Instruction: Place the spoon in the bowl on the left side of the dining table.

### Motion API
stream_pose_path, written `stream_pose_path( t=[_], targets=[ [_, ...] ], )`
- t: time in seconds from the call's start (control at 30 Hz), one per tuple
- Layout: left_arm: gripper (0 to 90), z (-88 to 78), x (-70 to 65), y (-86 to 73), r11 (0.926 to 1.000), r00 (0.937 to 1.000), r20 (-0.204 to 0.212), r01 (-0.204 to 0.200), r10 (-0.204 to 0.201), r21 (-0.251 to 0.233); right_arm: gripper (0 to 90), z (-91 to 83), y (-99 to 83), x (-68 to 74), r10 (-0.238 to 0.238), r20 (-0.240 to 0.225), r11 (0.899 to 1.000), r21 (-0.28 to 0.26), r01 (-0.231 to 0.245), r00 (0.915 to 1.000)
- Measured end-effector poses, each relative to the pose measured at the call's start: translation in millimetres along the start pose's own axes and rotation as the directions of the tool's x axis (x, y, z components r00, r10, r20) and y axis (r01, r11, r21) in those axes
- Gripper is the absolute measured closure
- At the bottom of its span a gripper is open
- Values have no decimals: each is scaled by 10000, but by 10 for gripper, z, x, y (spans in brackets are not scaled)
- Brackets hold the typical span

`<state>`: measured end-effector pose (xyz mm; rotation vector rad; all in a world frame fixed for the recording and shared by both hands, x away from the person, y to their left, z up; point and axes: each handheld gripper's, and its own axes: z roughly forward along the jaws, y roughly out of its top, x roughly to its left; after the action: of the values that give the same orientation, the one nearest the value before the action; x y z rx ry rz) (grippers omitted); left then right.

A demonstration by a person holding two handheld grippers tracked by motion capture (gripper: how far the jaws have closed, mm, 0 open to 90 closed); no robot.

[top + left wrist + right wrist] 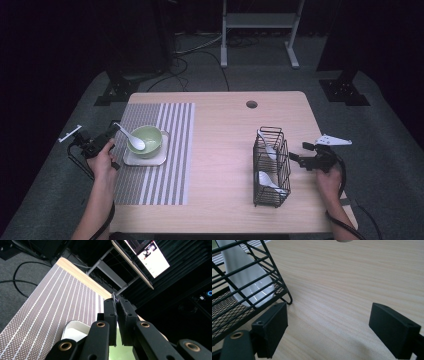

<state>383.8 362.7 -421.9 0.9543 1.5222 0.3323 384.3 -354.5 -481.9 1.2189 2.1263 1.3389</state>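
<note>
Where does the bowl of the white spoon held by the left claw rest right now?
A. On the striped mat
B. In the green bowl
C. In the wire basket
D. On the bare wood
B: in the high view the left claw grips the handle while the white spoon lies in the green bowl.

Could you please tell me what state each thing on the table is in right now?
Left tongs: shut on the spoon handle.
Right tongs: open, empty, beside the rack.
Spoon: head resting in the bowl.
Bowl: upright on the plate.
Plate: flat on the mat.
Rack: upright, holding two spoons.
</note>
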Motion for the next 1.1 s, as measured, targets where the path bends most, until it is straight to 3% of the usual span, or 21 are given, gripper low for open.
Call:
stream_pose_path(
  t=[0.77, 1.1],
  targets=[
    [839, 17, 157, -63, 9995, 9997, 3, 232, -232, 237, 143, 0, 0, -2, 14, -23, 10000, -15, -14, 10000],
    [777, 0, 216, -82, 9992, 9997, -63, 225, -223, 337, 143, -2, 0, -4, 93, -46, 9999, -45, -93, 9999]
  ],
)
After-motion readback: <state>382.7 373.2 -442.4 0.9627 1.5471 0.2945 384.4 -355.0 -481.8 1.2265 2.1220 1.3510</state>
